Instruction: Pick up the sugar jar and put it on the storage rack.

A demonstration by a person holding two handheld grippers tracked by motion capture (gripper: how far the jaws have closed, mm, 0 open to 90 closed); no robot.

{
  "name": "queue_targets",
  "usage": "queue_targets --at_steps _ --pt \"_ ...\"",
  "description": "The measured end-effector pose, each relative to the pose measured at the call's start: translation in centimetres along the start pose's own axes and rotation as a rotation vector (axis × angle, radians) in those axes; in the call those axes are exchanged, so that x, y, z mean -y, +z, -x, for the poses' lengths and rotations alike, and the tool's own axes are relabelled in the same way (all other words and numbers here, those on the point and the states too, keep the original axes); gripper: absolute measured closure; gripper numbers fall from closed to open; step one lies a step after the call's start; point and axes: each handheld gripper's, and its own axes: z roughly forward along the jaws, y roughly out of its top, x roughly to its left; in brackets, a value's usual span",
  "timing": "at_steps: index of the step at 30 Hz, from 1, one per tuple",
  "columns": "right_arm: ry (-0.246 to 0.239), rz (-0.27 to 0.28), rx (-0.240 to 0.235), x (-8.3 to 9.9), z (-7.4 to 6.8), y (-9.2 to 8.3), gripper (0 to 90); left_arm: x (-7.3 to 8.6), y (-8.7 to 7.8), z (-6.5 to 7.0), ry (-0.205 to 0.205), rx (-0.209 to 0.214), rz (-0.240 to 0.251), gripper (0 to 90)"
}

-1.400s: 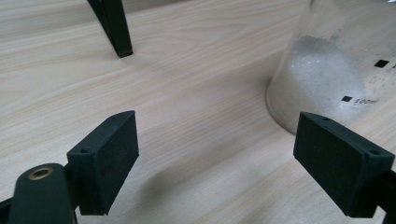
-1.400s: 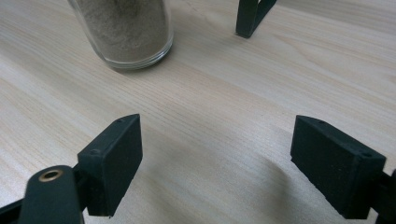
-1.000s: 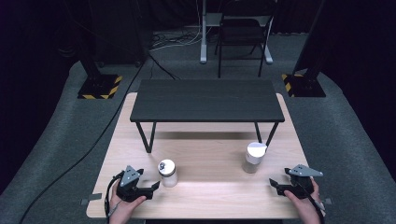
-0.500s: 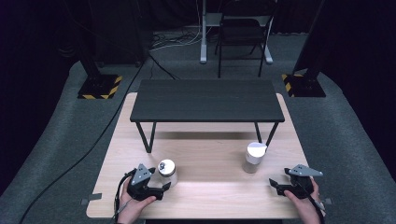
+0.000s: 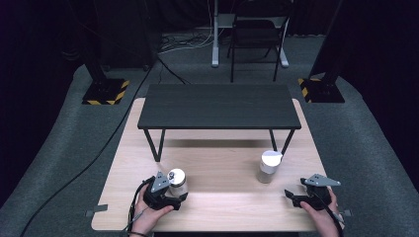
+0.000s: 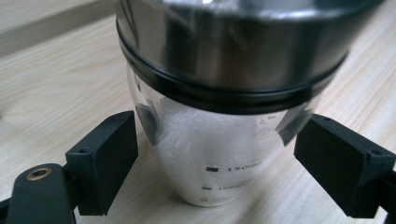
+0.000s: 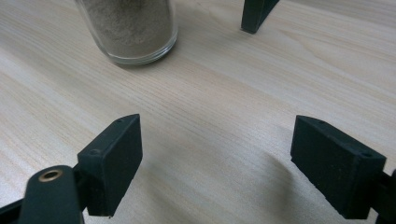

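A glass shaker (image 5: 177,178) with a steel lid and white grains inside stands upright on the wooden table (image 5: 222,207) at the front left. My left gripper (image 5: 176,191) reaches around it. In the left gripper view the shaker (image 6: 224,154) sits between the two black pads (image 6: 107,158), which meet the glass on both sides; the jaws have just been closing on it. My right gripper (image 5: 291,195) rests at the front right, open, with bare wood between its jaws (image 7: 217,154). A glass jar (image 5: 269,167) of beige powder (image 7: 130,28) with a white lid stands ahead of it.
A low black table (image 5: 220,106) stands on the far half of the wooden top; one of its legs (image 7: 257,14) is near the jar. Beyond the table are grey carpet, stand bases with hazard stripes (image 5: 106,93) and a chair (image 5: 254,37).
My left gripper has slid right and forward until its jaws came around the shaker. The right gripper and both containers have stayed where they were.
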Motion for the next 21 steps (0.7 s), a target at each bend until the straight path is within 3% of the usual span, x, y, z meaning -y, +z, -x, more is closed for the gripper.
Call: queue_targets --at_steps 10,14,21 --pt "-0.008 -0.005 0.000 -0.1 0.0 0.1 15.9 -0.5 1.2 0.1 0.001 -0.008 -0.023 18.8" --pt "-0.015 -0.011 0.002 -0.2 -0.2 0.1 15.9 -0.7 1.6 0.3 -0.004 -0.020 -0.029 29.9" --pt "-0.012 -0.013 0.003 -0.2 -0.2 0.1 15.9 -0.8 1.6 0.5 -0.002 -0.031 -0.029 30.8"
